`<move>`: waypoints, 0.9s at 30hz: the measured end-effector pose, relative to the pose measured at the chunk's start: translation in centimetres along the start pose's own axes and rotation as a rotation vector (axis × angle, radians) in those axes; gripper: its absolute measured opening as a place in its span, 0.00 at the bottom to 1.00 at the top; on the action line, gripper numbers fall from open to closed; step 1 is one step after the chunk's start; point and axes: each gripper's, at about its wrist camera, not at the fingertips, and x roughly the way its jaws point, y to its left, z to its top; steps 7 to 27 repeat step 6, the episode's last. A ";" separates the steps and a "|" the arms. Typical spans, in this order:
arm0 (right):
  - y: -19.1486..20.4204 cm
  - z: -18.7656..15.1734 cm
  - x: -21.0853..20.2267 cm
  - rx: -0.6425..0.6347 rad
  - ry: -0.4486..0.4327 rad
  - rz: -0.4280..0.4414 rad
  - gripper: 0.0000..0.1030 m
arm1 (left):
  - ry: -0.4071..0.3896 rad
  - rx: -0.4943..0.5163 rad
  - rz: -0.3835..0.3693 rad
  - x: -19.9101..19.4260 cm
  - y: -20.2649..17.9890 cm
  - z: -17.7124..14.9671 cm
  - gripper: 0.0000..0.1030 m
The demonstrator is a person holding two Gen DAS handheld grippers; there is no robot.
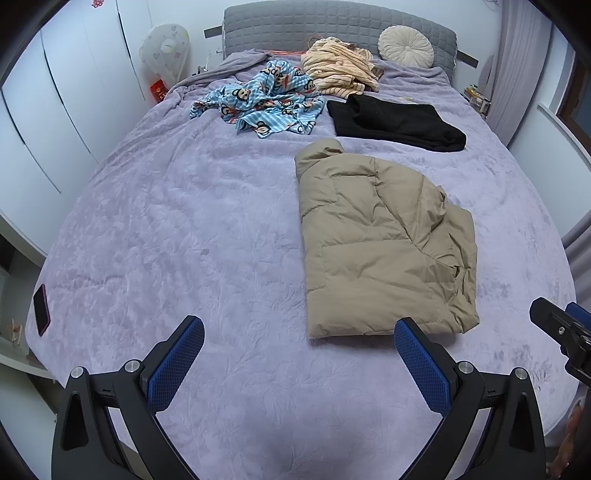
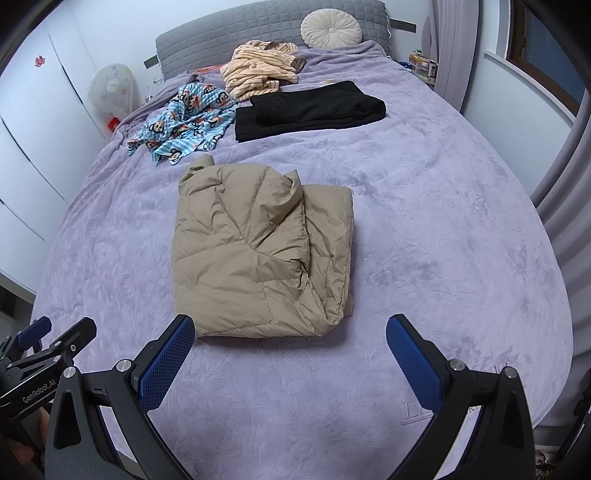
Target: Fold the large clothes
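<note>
A tan puffer jacket [image 1: 380, 243] [image 2: 258, 251] lies folded into a thick rectangle on the lavender bedspread [image 1: 184, 229] [image 2: 424, 240]. My left gripper [image 1: 299, 332] stands open above the bed's near edge, its right fingertip close to the jacket's near hem, nothing between its blue pads. My right gripper [image 2: 291, 328] is open too, just short of the jacket's near edge, holding nothing. Each gripper shows at the other view's side edge. Farther up the bed lie a folded black garment [image 1: 395, 122] [image 2: 306, 107], a crumpled blue cartoon-print cloth [image 1: 262, 99] [image 2: 184, 122] and a rumpled striped beige garment [image 1: 340, 68] [image 2: 258, 68].
A phone [image 1: 41, 309] rests at the bed's left edge. A round cream cushion [image 1: 405, 47] [image 2: 330, 28] leans on the grey headboard [image 1: 295, 26]. White wardrobe doors [image 1: 55, 110] line the left side; a covered fan [image 1: 165, 50] stands by them. Curtains [image 2: 554, 192] hang on the right.
</note>
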 end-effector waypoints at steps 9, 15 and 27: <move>0.0 0.0 0.0 0.001 0.000 0.000 1.00 | 0.000 0.006 0.001 0.0 -0.4 0.1 1.00; 0.0 0.0 0.0 0.001 0.000 0.000 1.00 | 0.000 0.006 0.001 0.0 -0.4 0.1 1.00; 0.0 0.0 0.0 0.001 0.000 0.000 1.00 | 0.000 0.006 0.001 0.0 -0.4 0.1 1.00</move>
